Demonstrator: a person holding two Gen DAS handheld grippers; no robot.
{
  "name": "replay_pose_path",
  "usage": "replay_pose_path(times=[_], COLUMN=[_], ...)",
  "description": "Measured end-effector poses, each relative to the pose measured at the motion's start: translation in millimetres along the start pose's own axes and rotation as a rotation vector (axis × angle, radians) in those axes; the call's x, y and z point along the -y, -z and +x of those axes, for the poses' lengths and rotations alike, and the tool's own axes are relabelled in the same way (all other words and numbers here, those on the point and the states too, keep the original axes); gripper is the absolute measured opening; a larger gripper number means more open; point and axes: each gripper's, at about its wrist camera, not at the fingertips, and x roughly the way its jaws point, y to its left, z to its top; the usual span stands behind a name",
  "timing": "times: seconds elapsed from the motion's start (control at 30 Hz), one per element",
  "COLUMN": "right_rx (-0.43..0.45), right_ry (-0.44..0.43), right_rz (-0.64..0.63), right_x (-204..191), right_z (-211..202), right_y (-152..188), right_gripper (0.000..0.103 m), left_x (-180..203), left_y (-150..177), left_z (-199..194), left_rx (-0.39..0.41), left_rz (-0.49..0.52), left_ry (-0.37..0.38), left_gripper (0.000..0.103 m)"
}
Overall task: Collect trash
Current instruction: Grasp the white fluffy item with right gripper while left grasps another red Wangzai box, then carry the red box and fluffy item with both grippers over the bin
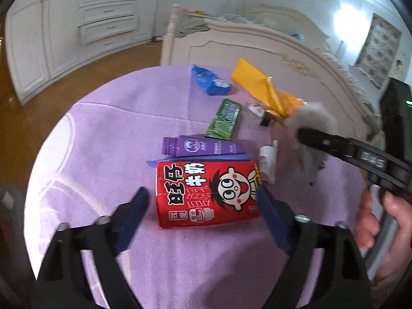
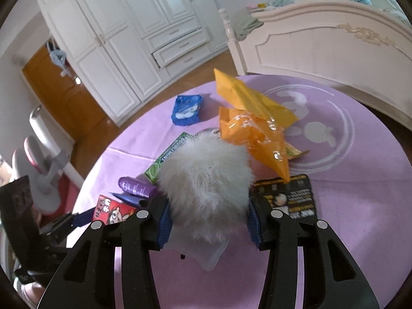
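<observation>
Trash lies scattered on a round table under a purple cloth [image 1: 108,134]. Right gripper [image 2: 208,219] has its blue pads pressed against both sides of a white fluffy ball [image 2: 206,180], holding it above the cloth (a pale translucent piece hangs beneath the ball). Left gripper [image 1: 203,206] stands with jaws apart around a red milk carton [image 1: 206,193] lying flat; the right pad sits at the carton's edge, the left pad clear of it. Beyond the carton lie a purple tube [image 1: 203,148], a green gum pack [image 1: 224,119], a blue wrapper [image 1: 209,81], an orange bag [image 2: 257,139] and a yellow envelope [image 2: 247,95]. A black packet [image 2: 291,195] lies just beside the right gripper.
</observation>
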Motion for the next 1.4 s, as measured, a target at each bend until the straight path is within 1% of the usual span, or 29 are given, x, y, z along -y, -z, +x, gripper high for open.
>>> replay_pose_path(times=[0.03, 0.13, 0.2, 0.33, 0.37, 0.4, 0.47, 0.5, 0.53, 0.6, 0.67, 0.83, 1.07, 1.27, 1.4], right_rx=[0.002, 0.0, -0.006, -0.015, -0.014, -0.014, -0.011, -0.009, -0.005, 0.007, 0.021, 0.066, 0.123, 0.181, 0.223], right_ry=[-0.001, -0.003, -0.01, -0.018, -0.018, -0.02, -0.026, -0.027, -0.031, -0.039, -0.046, -0.057, -0.061, -0.06, -0.025], right_rz=[0.004, 0.005, 0.009, 0.01, 0.008, 0.008, 0.012, 0.014, 0.019, 0.03, 0.041, 0.083, 0.154, 0.205, 0.243], right_x=[1, 4, 5, 6, 6, 5, 8, 8, 10, 15, 19, 36, 68, 91, 112], right_z=[-2, -7, -9, -9, -9, -9, -11, -12, -14, -19, -25, -45, -73, -99, -119], right_y=[1, 4, 6, 11, 12, 13, 16, 16, 17, 18, 19, 22, 28, 34, 38], right_gripper=[0.047, 0.047, 0.047, 0.048, 0.048, 0.048, 0.048, 0.048, 0.048, 0.048, 0.047, 0.047, 0.047, 0.047, 0.048], left_x=[3, 11, 18, 32, 34, 34, 27, 22, 19, 17, 17, 23, 48, 83, 115], left_y=[0, -2, -5, -5, -4, -4, -5, -5, -6, -6, -5, -3, -11, -26, -37], left_z=[1, 5, 11, 17, 20, 24, 28, 26, 23, 13, 4, -8, -22, -22, -14], left_rx=[-0.002, -0.005, -0.02, -0.032, -0.045, -0.065, -0.088, -0.081, -0.067, -0.014, 0.025, 0.048, 0.086, 0.121, 0.138], left_rz=[0.0, 0.014, 0.038, 0.094, 0.111, 0.121, 0.091, 0.067, 0.058, 0.058, 0.067, 0.081, 0.131, 0.183, 0.236], left_ry=[-0.018, -0.022, -0.035, -0.069, -0.08, -0.073, -0.023, 0.005, 0.016, 0.043, 0.05, 0.066, 0.1, 0.164, 0.227], left_gripper=[0.095, 0.095, 0.098, 0.098, 0.098, 0.096, 0.091, 0.091, 0.091, 0.091, 0.091, 0.091, 0.091, 0.091, 0.091])
